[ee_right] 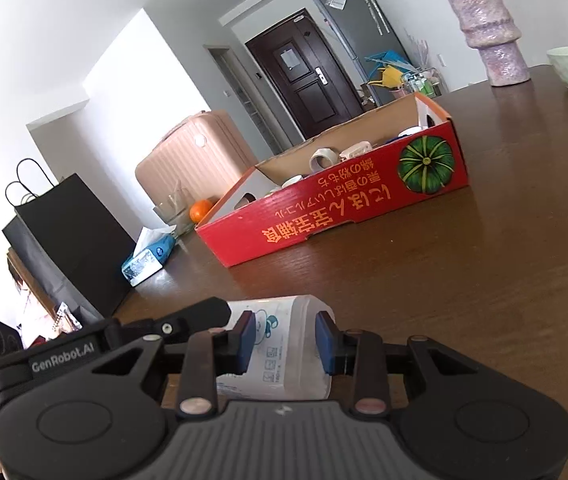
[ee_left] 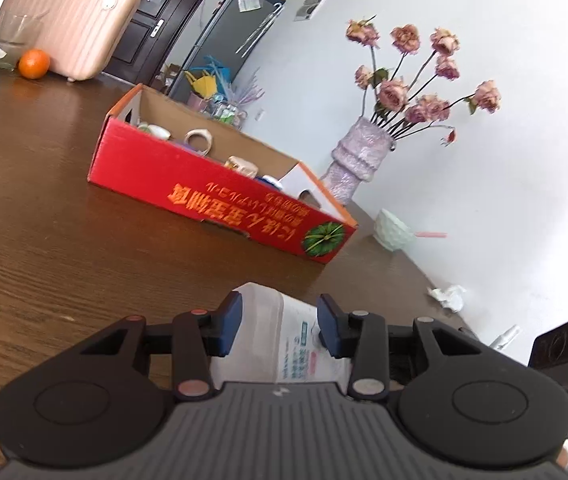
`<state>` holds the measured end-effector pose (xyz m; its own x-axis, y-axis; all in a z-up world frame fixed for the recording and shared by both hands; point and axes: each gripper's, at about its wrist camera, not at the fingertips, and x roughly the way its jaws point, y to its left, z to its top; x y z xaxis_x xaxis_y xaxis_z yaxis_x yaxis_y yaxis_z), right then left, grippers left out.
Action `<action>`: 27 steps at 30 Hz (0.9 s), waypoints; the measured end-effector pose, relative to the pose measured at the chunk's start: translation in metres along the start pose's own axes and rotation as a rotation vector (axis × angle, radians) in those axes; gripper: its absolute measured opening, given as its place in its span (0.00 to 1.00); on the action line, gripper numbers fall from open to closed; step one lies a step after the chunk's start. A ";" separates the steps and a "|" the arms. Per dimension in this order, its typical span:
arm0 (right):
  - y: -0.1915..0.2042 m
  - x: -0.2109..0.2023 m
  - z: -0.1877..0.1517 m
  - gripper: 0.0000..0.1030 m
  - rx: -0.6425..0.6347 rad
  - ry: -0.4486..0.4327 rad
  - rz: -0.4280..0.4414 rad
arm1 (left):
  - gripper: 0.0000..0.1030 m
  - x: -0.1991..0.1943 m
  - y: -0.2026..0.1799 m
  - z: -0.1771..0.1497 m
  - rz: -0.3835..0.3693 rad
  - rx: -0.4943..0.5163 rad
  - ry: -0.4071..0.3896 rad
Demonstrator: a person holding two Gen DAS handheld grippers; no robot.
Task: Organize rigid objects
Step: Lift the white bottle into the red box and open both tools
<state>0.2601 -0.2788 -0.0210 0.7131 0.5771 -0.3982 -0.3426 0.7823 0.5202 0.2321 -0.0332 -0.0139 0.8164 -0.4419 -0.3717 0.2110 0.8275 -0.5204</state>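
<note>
Grippers come first, 2 of them, each hand-held: the left gripper point(ee_left: 279, 322) and the right gripper point(ee_right: 285, 340) both have their blue pads pressed narrowly on a translucent white plastic bottle with a printed label point(ee_left: 284, 336), lying on its side between the fingers, probably shared so that it stays level while carried. Beyond it lies bare brown wooden table point(ee_left: 44, 220). Farther on sits a shallow red cardboard box with orange lettering point(ee_left: 220, 196), already holding cups and small jars, likely the bottle's destination. Behind it stand a pale green bowl point(ee_left: 392, 228) and a lilac vase of dried roses point(ee_left: 358, 156).
</note>
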 end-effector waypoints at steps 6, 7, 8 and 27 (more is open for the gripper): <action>0.001 -0.013 0.006 0.28 0.003 -0.046 -0.006 | 0.40 0.003 -0.014 0.010 -0.010 0.020 -0.009; 0.001 -0.013 0.009 0.28 -0.003 -0.051 -0.013 | 0.40 0.007 -0.016 0.015 -0.003 0.024 -0.003; 0.002 -0.013 0.014 0.27 -0.012 -0.058 -0.019 | 0.40 0.012 -0.019 0.020 0.001 0.034 0.000; -0.044 0.093 0.182 0.20 -0.062 -0.158 -0.130 | 0.42 0.198 -0.019 0.160 0.035 -0.027 0.066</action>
<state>0.4528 -0.3019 0.0564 0.8390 0.4301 -0.3331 -0.2748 0.8635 0.4228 0.4760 -0.0812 0.0455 0.7854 -0.4359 -0.4396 0.1676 0.8333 -0.5267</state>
